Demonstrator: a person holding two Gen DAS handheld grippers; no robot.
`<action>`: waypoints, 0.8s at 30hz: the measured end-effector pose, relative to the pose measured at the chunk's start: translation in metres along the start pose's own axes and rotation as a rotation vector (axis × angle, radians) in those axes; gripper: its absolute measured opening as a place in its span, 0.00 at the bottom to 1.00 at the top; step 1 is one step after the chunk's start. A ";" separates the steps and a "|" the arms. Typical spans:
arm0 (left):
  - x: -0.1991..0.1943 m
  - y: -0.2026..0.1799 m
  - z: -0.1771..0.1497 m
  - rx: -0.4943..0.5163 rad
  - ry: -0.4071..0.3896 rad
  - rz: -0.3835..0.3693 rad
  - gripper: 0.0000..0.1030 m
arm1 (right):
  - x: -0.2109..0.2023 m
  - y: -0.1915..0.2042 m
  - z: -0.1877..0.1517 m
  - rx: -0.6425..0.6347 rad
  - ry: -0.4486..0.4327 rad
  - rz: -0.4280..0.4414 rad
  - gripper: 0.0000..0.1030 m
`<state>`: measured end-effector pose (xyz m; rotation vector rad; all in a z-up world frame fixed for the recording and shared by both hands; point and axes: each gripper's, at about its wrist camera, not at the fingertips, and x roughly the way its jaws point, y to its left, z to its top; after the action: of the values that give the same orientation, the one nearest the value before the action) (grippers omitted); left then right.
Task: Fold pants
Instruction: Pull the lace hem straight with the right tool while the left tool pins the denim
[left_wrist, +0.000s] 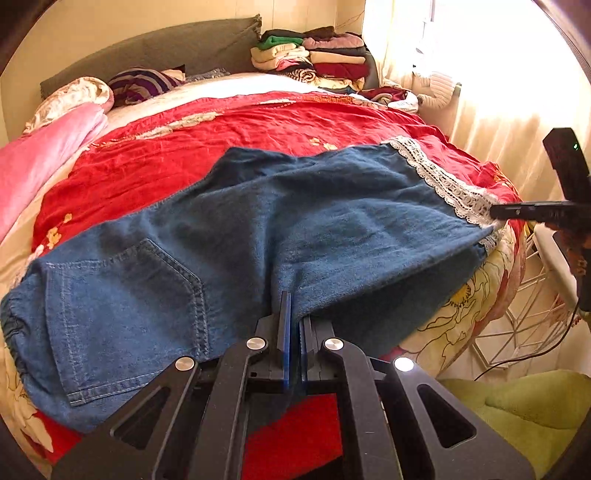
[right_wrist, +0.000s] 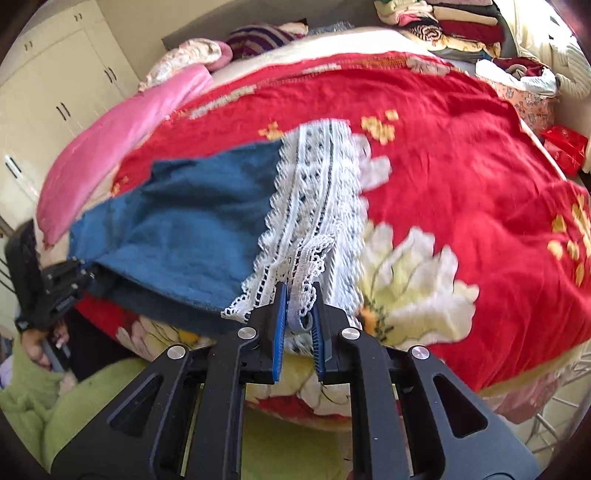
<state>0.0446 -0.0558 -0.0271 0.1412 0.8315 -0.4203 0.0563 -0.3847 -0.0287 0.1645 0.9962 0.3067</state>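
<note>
Left wrist: pants between tongs

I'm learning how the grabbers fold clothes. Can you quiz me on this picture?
1. True or false: the left gripper is clamped on the blue denim pants.
2. What does the right gripper pinch? A) pink blanket B) white lace cuff C) striped pillow
3. What colour is the bedspread under the pants?

Key: 1 true; 2 B; 3 red.
</note>
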 end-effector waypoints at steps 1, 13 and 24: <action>0.002 -0.001 -0.001 0.005 0.009 -0.001 0.03 | 0.002 -0.001 -0.002 0.004 0.002 -0.005 0.07; 0.011 -0.007 -0.009 0.024 0.045 -0.016 0.03 | 0.011 -0.009 -0.014 0.002 0.018 -0.046 0.07; 0.014 -0.006 -0.011 0.014 0.061 -0.019 0.03 | -0.031 0.013 0.006 -0.135 -0.137 -0.066 0.29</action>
<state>0.0427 -0.0627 -0.0450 0.1597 0.8902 -0.4415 0.0436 -0.3822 0.0032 0.0290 0.8405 0.2970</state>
